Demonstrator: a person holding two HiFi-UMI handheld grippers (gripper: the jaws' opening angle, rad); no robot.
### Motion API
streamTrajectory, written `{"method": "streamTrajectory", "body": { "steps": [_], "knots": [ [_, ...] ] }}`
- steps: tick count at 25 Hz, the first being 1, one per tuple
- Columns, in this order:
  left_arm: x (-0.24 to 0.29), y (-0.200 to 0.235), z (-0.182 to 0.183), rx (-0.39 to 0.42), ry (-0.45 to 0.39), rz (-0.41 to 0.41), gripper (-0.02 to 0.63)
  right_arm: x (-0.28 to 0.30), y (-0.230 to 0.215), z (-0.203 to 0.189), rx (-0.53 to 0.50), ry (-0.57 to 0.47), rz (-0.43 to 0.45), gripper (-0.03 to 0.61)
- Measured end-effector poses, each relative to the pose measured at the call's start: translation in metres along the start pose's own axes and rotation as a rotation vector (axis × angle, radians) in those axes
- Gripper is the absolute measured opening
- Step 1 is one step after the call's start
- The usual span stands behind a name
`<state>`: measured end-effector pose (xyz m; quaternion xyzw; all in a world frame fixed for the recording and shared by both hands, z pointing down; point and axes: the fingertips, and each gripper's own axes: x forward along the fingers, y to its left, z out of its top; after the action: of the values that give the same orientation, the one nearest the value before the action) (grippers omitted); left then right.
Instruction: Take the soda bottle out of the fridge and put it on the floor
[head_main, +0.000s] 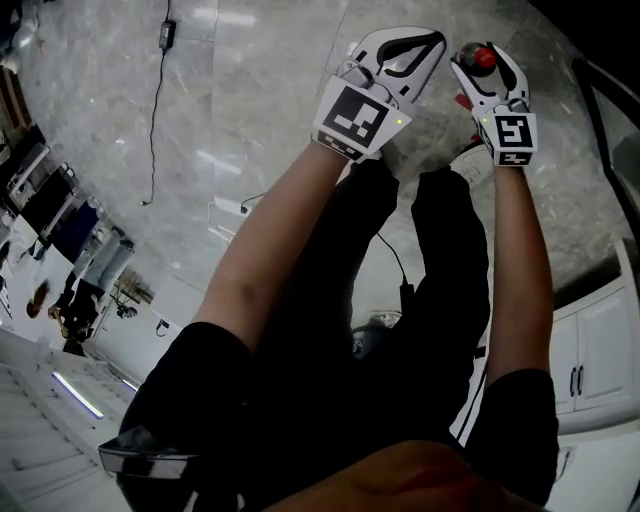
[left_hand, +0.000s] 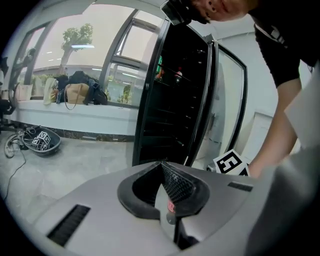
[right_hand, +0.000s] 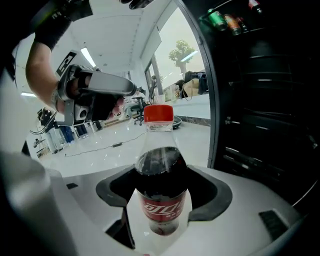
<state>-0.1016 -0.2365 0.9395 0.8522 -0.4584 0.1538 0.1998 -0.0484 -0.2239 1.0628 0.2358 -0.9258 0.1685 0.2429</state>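
We hold the right gripper (right_hand: 162, 197) with its jaws clamped round the label of the soda bottle (right_hand: 161, 172), which is out of the fridge (right_hand: 260, 100) and just beside its front. If we let go before the base sits flat, the tall bottle could topple and roll across the glossy floor (right_hand: 95, 155). Our left gripper (left_hand: 169, 197), jaws together and empty, hangs on the bottle's side away from the fridge and could knock it.

a black cable (head_main: 154, 120) lies stretched out; bags (left_hand: 75, 93) sit along the window ledge (left_hand: 100, 114); a white cabinet (head_main: 600, 350) stands closed.
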Motion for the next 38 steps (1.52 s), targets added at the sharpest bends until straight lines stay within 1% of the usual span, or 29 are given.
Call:
{"method": "streamTrajectory", "body": {
  "steps": [3, 5, 10, 13, 16, 19, 23, 27, 30, 32, 34, 36, 38],
  "knots": [
    [0.016, 0.004, -0.029, 0.019, 0.021, -0.026, 0.0, 0.021, -0.009, -0.035, -0.001, 0.02, 0.007, 0.314],
    [0.026, 0.007, -0.046, 0.032, 0.034, -0.046, 0.0, 0.035, -0.015, -0.057, -0.019, 0.039, 0.012, 0.314],
    [0.039, 0.012, -0.071, 0.066, 0.05, -0.081, 0.0, 0.059, -0.019, -0.095, -0.037, 0.064, 0.025, 0.314],
    [0.042, 0.017, -0.073, 0.067, 0.043, -0.085, 0.0, 0.065, -0.016, -0.093, -0.053, 0.048, 0.028, 0.313],
    [0.04, 0.017, -0.068, 0.068, 0.037, -0.084, 0.0, 0.066, -0.011, -0.091, -0.071, 0.066, 0.044, 0.313],
    [0.037, 0.014, -0.056, 0.07, 0.023, -0.087, 0.0, 0.058, -0.006, -0.087, -0.07, 0.076, 0.063, 0.313],
    [0.03, 0.013, -0.033, 0.071, 0.002, -0.08, 0.0, 0.05, 0.008, -0.069, -0.1, 0.083, 0.112, 0.314],
    [0.015, 0.006, 0.001, 0.064, -0.018, -0.072, 0.0, 0.027, 0.021, -0.036, -0.118, 0.077, 0.12, 0.314],
    [-0.005, -0.004, 0.038, 0.088, -0.027, -0.076, 0.0, 0.0, 0.026, 0.011, -0.131, 0.043, 0.102, 0.314],
    [-0.02, -0.013, 0.072, 0.115, -0.041, -0.078, 0.0, -0.024, 0.025, 0.055, -0.132, 0.002, 0.073, 0.313],
    [-0.037, -0.025, 0.112, 0.143, -0.061, -0.084, 0.0, -0.056, 0.026, 0.106, -0.102, -0.054, 0.045, 0.309],
    [-0.057, -0.044, 0.157, 0.173, -0.078, -0.097, 0.0, -0.096, 0.031, 0.161, -0.061, -0.118, 0.033, 0.273],
    [-0.078, -0.065, 0.205, 0.194, -0.091, -0.116, 0.0, -0.141, 0.037, 0.213, -0.045, -0.173, 0.028, 0.205]
  ]
}}
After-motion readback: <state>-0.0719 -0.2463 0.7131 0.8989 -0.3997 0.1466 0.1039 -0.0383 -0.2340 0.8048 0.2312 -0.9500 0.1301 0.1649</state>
